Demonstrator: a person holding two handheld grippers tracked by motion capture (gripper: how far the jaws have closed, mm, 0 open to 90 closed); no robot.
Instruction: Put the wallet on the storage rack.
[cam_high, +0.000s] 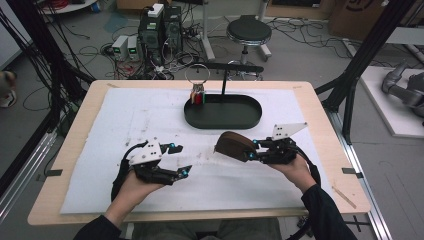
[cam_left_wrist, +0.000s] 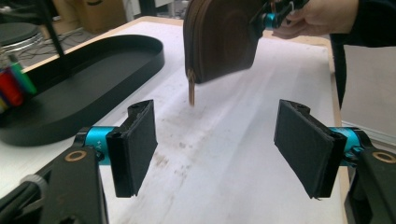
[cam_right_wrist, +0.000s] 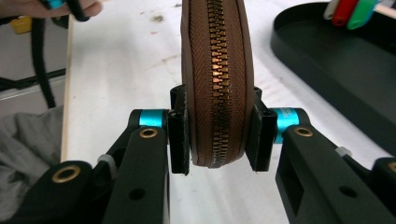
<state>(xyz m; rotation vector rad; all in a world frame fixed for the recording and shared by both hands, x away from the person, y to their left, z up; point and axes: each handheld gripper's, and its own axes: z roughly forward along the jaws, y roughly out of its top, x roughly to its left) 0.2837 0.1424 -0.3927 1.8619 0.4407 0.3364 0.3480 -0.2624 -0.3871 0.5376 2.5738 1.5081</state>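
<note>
A brown zipped leather pouch (cam_high: 234, 145) hangs above the white mat, with my right gripper (cam_high: 254, 150) shut on its edge. In the right gripper view the pouch (cam_right_wrist: 217, 79) stands on edge between the two pads, its brass zipper facing the camera. My left gripper (cam_high: 182, 160) rests open at the left of the mat, nothing between its pads (cam_left_wrist: 137, 144). From the left gripper view the pouch (cam_left_wrist: 219, 39) hangs ahead with its zipper pull (cam_left_wrist: 191, 88) dangling down.
A black oval tray (cam_high: 222, 117) lies at the back middle of the mat, with a post and a wire ring stand (cam_high: 197, 75) holding coloured items (cam_high: 198, 95). The white mat (cam_high: 150, 120) covers most of the wooden table. A stool (cam_high: 248, 31) and computers stand behind.
</note>
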